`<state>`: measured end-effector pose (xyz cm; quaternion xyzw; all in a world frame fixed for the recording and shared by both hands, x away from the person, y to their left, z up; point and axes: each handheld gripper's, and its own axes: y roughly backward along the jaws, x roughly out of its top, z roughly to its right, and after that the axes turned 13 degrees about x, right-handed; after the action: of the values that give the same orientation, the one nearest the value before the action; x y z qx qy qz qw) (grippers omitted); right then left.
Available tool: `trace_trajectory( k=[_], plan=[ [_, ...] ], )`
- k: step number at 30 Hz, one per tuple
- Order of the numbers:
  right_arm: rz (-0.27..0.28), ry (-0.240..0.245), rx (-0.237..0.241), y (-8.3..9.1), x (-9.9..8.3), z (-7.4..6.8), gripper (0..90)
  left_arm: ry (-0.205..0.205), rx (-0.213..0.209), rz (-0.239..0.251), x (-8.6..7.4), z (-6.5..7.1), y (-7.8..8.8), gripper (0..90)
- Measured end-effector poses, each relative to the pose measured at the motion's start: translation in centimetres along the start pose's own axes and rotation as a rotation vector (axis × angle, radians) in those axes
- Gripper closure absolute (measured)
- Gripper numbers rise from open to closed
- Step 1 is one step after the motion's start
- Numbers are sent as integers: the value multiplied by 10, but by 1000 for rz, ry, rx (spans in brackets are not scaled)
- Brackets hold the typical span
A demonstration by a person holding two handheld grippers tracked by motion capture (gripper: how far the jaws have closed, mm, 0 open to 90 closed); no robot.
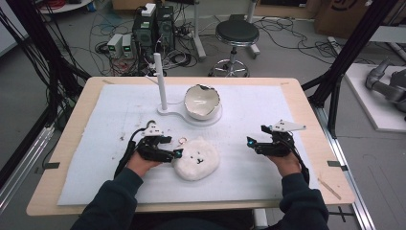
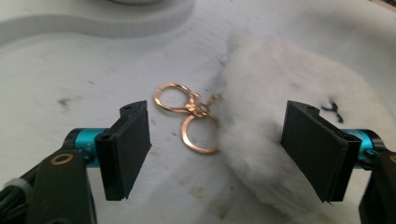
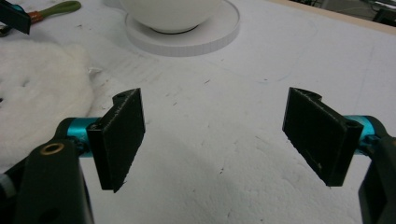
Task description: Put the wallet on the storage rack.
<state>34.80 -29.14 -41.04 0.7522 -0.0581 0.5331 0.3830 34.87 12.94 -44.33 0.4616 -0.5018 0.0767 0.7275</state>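
Your left gripper (image 2: 215,149) sits low over the white foam mat (image 1: 119,115), jaws spread wide, nothing pinched. The two linked copper-coloured metal rings (image 2: 187,114) lie flat on the mat just ahead of the gap, nearer the left jaw. The fluffy white plush face toy (image 2: 280,107) touches the rings and runs in front of the right jaw. Your right gripper (image 3: 212,140) — jaws spread too — hovers over bare mat, well apart from the rings.

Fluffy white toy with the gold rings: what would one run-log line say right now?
left gripper: open, rings between jaws, untouched | plush toy: flat on mat, beside rings | right gripper: open, holding nothing | bowl: on stand
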Motion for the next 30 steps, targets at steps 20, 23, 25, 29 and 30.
trace_trajectory(
  k=[20,23,25,29,30],
  plan=[
    [-56,-21,308,-60,16,-44,243,-144,-44,234,12,16,20,804],
    [-110,14,354,-75,17,-55,342,-154,-51,256,13,18,21,805],
    [-128,21,354,-79,17,-58,358,-160,-60,264,14,19,21,806],
    [-165,55,355,-86,17,-59,532,-159,-67,258,13,18,21,805],
    [-177,62,346,-86,17,-59,592,-154,-70,255,13,18,21,805]
  ],
)
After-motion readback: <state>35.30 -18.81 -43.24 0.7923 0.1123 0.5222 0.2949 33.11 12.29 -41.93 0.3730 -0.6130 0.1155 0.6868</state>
